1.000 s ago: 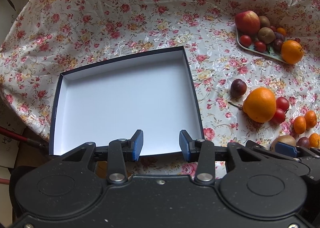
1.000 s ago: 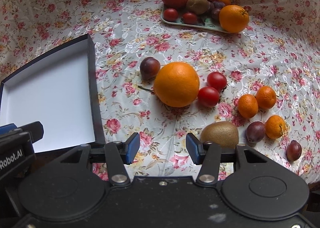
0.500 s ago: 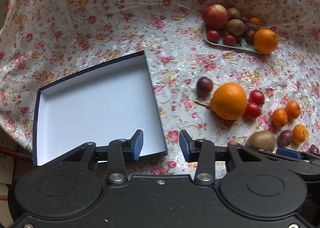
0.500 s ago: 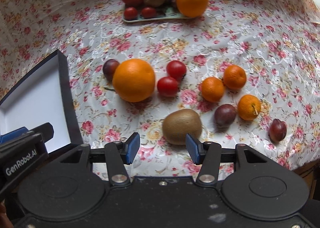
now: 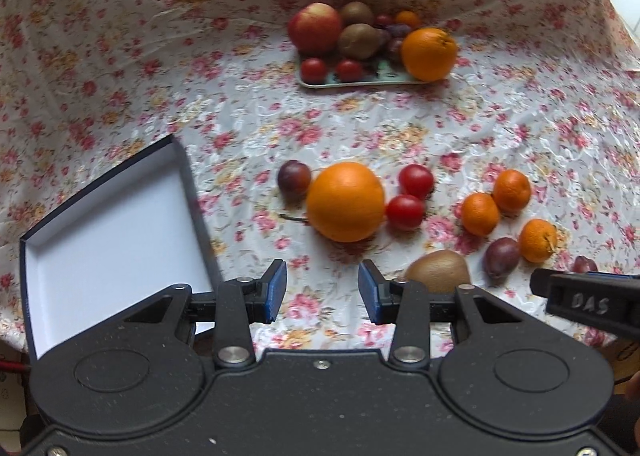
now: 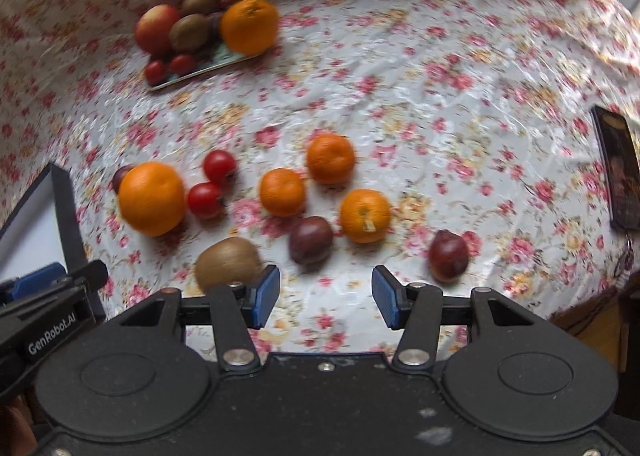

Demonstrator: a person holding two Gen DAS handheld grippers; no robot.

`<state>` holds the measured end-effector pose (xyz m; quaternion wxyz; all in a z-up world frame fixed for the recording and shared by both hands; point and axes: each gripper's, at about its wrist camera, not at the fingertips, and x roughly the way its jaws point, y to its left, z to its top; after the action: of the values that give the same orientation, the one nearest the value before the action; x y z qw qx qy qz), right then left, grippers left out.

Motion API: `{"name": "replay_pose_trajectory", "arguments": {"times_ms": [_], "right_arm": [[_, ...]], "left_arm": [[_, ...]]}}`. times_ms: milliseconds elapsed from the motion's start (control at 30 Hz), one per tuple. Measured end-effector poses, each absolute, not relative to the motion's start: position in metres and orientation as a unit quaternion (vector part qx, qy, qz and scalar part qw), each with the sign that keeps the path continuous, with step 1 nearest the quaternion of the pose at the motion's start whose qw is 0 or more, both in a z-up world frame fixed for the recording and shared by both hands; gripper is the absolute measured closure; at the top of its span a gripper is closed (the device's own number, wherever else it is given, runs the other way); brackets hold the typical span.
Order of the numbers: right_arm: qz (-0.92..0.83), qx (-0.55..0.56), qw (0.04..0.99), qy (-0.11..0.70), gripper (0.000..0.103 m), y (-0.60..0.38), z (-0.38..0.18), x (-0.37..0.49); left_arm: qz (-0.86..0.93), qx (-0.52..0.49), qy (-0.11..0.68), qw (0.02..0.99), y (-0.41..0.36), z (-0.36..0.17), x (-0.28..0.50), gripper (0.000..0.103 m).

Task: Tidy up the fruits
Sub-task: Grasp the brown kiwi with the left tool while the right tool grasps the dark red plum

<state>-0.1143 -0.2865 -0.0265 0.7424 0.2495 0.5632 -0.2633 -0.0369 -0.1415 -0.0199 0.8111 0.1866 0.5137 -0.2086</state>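
Loose fruit lies on the floral cloth: a big orange (image 5: 346,201) (image 6: 152,198), two red tomatoes (image 5: 416,181), three mandarins (image 6: 282,192), a kiwi (image 6: 228,262) (image 5: 438,270) and dark plums (image 6: 311,239). A white-lined dark box (image 5: 116,232) sits at the left, with nothing in it. My left gripper (image 5: 322,297) hovers open in front of the big orange. My right gripper (image 6: 326,298) is open too, just short of a plum, with the kiwi beside its left finger. Neither holds anything.
A tray (image 5: 360,78) (image 6: 208,64) at the back carries an apple, kiwis, tomatoes, an orange and small fruit. A dark phone-like object (image 6: 618,168) lies at the right edge of the cloth. The cloth's front edge drops off just below the grippers.
Both grippers swung to the right: the box slid to the left of each view and the loose fruit moved toward the centre. Both stayed open.
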Motion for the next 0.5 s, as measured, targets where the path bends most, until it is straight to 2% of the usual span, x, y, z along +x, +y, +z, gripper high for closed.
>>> {"name": "replay_pose_trajectory", "arguments": {"times_ms": [500], "right_arm": [[-0.38, 0.346, 0.672, 0.533, 0.049, -0.38, -0.044, -0.173]], "left_arm": [[-0.244, 0.215, 0.579, 0.748, -0.204, -0.058, -0.05, 0.053]]}}
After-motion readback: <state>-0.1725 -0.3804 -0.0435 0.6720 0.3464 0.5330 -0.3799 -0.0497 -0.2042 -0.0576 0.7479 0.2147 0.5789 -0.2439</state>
